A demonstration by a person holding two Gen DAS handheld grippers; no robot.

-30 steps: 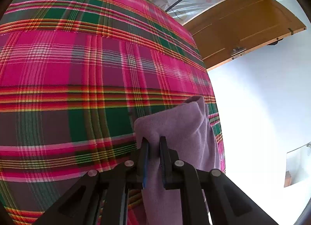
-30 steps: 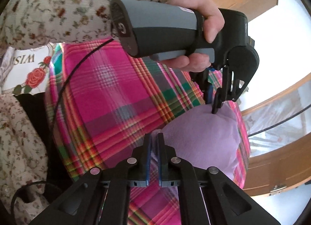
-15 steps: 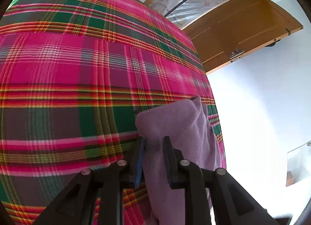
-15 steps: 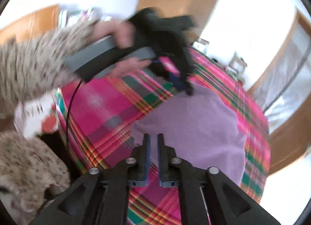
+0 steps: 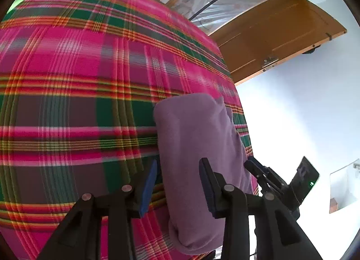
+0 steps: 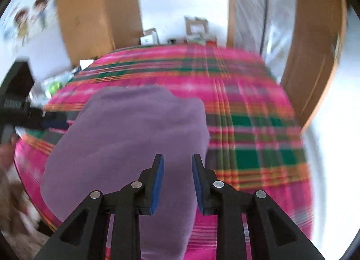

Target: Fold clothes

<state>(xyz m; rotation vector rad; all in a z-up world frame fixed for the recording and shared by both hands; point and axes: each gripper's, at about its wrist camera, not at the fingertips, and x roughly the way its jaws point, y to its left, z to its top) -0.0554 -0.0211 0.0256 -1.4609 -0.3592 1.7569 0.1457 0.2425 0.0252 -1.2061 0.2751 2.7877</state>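
Observation:
A folded lilac garment (image 5: 198,152) lies on the pink and green plaid cloth (image 5: 78,93) near its right edge. My left gripper (image 5: 178,165) stands open above the garment's near left corner, with nothing held between its blue pads. In the right wrist view the same lilac garment (image 6: 135,138) fills the middle, and my right gripper (image 6: 177,158) is open over its near right part, holding nothing. The right gripper also shows in the left wrist view (image 5: 270,179), low at the right beside the garment. The left gripper's fingers (image 6: 45,120) reach in from the left edge.
A wooden door (image 5: 276,32) stands open behind the bed, beside a plastic-covered frame (image 6: 249,12). Cardboard boxes (image 6: 195,26) sit past the far end of the bed. The white floor (image 5: 303,120) lies to the right of the plaid cloth. A hand (image 6: 6,147) shows at the left edge.
Both grippers were shut on the lilac garment a second ago; both have let go and stand open. The right gripper swung round towards the far end of the bed.

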